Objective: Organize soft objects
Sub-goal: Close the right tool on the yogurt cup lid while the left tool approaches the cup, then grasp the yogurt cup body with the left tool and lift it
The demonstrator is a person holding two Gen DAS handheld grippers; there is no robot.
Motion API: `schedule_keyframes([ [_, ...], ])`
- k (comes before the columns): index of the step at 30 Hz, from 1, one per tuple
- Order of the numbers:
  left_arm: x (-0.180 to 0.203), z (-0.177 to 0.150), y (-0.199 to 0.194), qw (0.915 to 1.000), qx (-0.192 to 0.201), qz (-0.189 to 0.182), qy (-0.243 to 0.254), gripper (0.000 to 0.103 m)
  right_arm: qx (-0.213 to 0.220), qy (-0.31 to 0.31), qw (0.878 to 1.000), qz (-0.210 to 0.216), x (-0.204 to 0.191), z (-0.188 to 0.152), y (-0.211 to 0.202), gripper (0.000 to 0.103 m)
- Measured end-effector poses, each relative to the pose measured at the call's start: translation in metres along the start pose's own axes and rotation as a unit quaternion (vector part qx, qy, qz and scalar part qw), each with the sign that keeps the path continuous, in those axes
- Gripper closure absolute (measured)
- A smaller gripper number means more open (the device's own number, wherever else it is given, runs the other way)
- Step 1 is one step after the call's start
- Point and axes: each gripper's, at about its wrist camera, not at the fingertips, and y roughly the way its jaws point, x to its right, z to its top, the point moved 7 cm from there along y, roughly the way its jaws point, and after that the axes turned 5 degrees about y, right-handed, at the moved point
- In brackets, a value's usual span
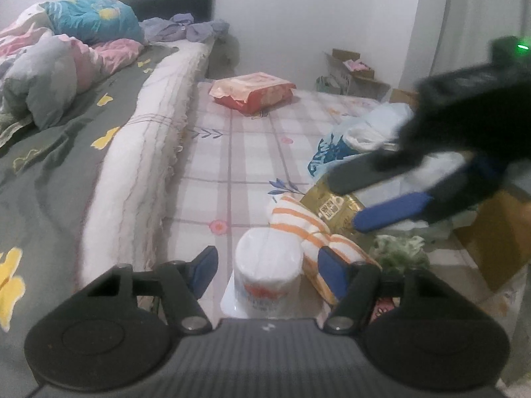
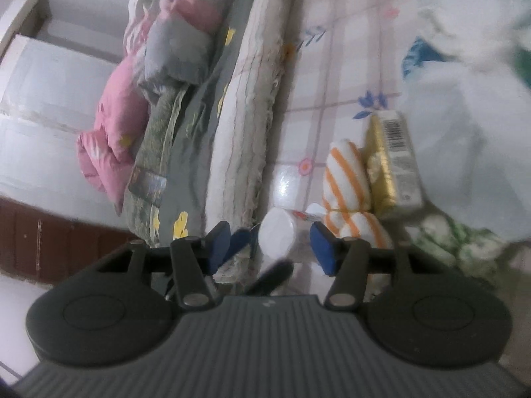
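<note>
Left gripper (image 1: 267,273) angled down over the checked sheet (image 1: 232,152), jaws apart, straddling a wrapped tissue roll (image 1: 268,277) without touching it. Right gripper (image 1: 345,204) reaches in from the right, jaws apart, nothing between them; its lower blue finger (image 1: 391,210) lies over the gold packet (image 1: 335,210).

Mattress edge (image 1: 139,172) runs along the left; open sheet ahead up to the red pack (image 1: 254,94). Bags and boxes crowd the right.

Striped orange-white towel (image 1: 313,235), rolled, lies touching the roll's right side, just beside the gold packet.
</note>
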Motion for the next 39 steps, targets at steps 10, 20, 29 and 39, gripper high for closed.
schedule_keyframes([
  [10, -0.014, 0.000, 0.009, 0.9985, -0.016, -0.015, -0.050, 0.056, 0.045, 0.043, 0.998, 0.024, 0.028, -0.014, -0.021, 0.044],
  [20, -0.049, 0.038, -0.053, 0.9724, 0.059, -0.115, -0.194, 0.056, 0.047, 0.110, 0.982, 0.147, 0.026, -0.012, -0.016, 0.025],
  [29, -0.050, 0.063, -0.086, 0.9112, 0.130, -0.243, -0.307, 0.055, 0.028, 0.197, 0.924, 0.327, 0.008, -0.011, -0.006, 0.017],
  [39, -0.045, 0.063, -0.087, 0.8886, 0.149, -0.266, -0.343, 0.055, 0.031, 0.216, 0.892, 0.396, -0.001, -0.010, -0.010, 0.027],
])
